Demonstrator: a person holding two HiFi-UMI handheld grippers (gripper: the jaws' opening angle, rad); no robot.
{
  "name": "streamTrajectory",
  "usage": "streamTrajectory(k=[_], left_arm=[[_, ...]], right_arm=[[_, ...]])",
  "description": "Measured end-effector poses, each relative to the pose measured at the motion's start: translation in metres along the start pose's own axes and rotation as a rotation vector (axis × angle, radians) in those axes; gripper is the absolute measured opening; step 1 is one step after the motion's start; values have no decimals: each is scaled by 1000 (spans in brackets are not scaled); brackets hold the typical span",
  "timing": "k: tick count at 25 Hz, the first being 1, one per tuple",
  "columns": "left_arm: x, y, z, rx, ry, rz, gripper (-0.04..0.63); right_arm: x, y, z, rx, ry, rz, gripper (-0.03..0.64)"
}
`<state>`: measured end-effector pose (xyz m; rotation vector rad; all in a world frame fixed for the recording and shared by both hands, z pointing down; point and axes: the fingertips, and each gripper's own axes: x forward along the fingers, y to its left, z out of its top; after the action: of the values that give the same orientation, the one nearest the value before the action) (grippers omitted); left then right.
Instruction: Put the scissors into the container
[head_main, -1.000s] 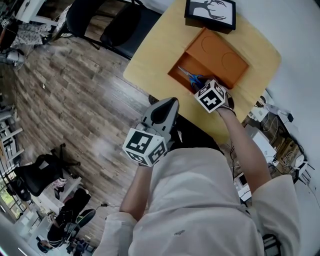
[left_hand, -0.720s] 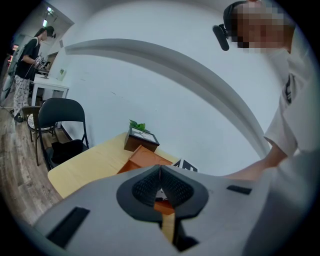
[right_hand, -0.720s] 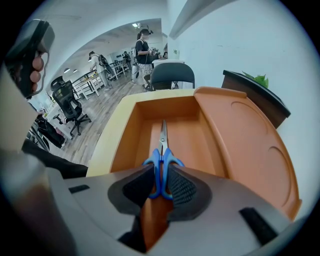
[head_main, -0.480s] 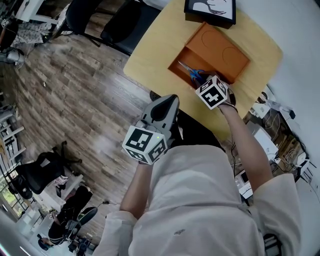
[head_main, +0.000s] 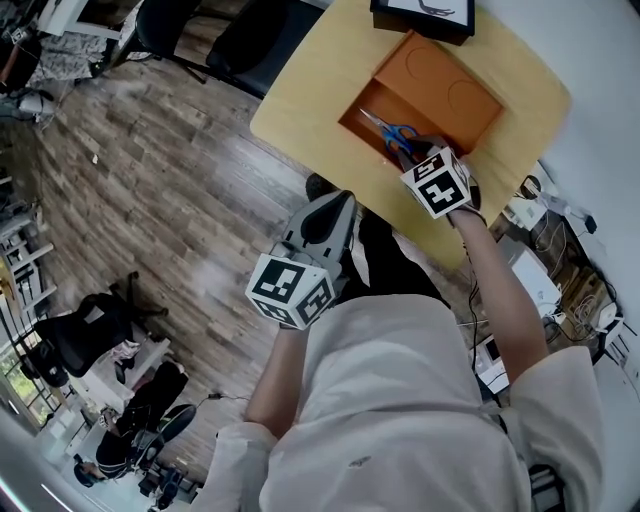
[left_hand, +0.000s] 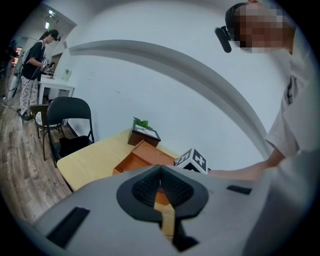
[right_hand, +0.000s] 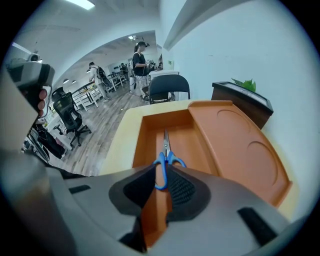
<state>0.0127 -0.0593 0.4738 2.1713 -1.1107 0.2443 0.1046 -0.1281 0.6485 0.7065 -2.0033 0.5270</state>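
I judge the task to be almost finished. The scissors (head_main: 388, 132) are already inside the container (head_main: 455, 100), in the long narrow compartment on its left side, at the upper centre of the head view. In the right gripper view they lie along this compartment, the blades pointing away toward the far wall and the blue handles at the near end.

The right gripper (head_main: 415, 155) is at the near edge of the container. Its jaws stand narrow, and one blue handle loop sits between the two dark pads, so I read it as holding the scissors by the handle. I cannot tell for sure whether the blades rest fully on the floor of the compartment or are a little lifted.

The left gripper (head_main: 322, 222) hangs low in the middle of the head view, well apart from the table (head_main: 310, 90). Its jaws are together at the tips with nothing between them, and it takes no part in this step.

What is left, in my opinion, is only to let go of the handle and take the right gripper away without dragging the scissors out
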Motion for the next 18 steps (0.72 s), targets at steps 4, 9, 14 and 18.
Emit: streamTrajectory(k=[4,9,14,18], left_arm=[[-2,-2,-6,-8,12,-11,8],[-2,-5,-6,23,29,-40,8],[-7,-10,-3,47,45,-91,8],[-15,-9,1,80,59,-139,8]], right_arm=[[-11,3,-9,36,-7,-15,63],[-26,3,-15,90,-44,-47,50],[-46,11,-17,127,-87,-92,38],[-62,23,-11,165,-114,-127,35]])
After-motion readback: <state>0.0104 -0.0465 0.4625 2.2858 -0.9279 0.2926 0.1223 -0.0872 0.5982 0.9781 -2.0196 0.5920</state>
